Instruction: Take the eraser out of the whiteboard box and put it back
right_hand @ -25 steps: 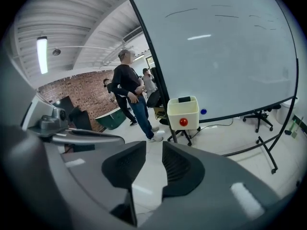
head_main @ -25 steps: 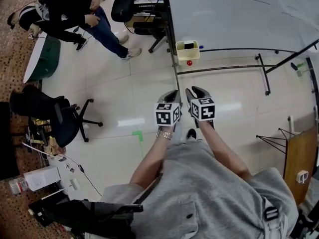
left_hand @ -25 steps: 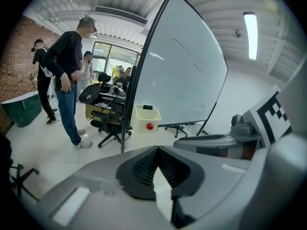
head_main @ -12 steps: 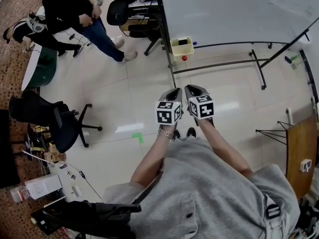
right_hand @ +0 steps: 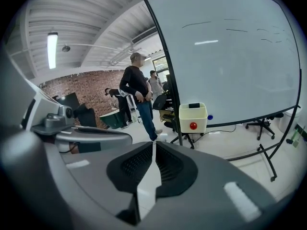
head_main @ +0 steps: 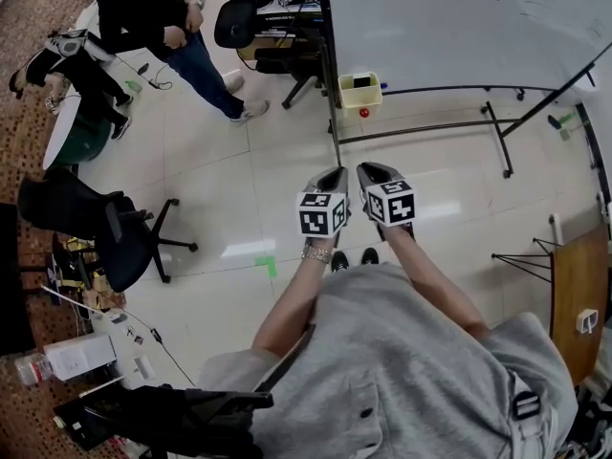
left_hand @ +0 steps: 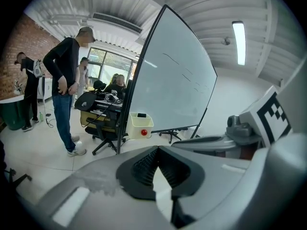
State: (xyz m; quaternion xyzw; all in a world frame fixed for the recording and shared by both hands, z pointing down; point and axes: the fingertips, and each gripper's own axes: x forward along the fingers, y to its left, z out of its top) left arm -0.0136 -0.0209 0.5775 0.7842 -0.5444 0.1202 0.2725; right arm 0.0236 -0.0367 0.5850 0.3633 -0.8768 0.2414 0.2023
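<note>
A pale yellow box (head_main: 360,94) with a red knob hangs at the lower left corner of the whiteboard (head_main: 459,17). The black eraser (head_main: 362,82) lies inside it. Both grippers are held side by side over the floor, well short of the box. My left gripper (head_main: 333,176) and right gripper (head_main: 374,172) are both shut, with nothing between the fingers. The left gripper view has the box (left_hand: 140,125) and eraser (left_hand: 141,115) far ahead of the left gripper (left_hand: 156,149). The right gripper view shows the box (right_hand: 193,118) and eraser (right_hand: 194,105) beyond the right gripper (right_hand: 154,143).
The whiteboard's stand legs (head_main: 497,137) spread across the tiled floor under the board. Two people (head_main: 153,17) stand at the upper left near a desk and a chair (head_main: 234,17). A black office chair (head_main: 105,228) stands at the left, a wooden table (head_main: 579,295) at the right.
The right gripper's fingers, slightly apart a second ago, have come together. Both grippers stay side by side and have lifted a little.
</note>
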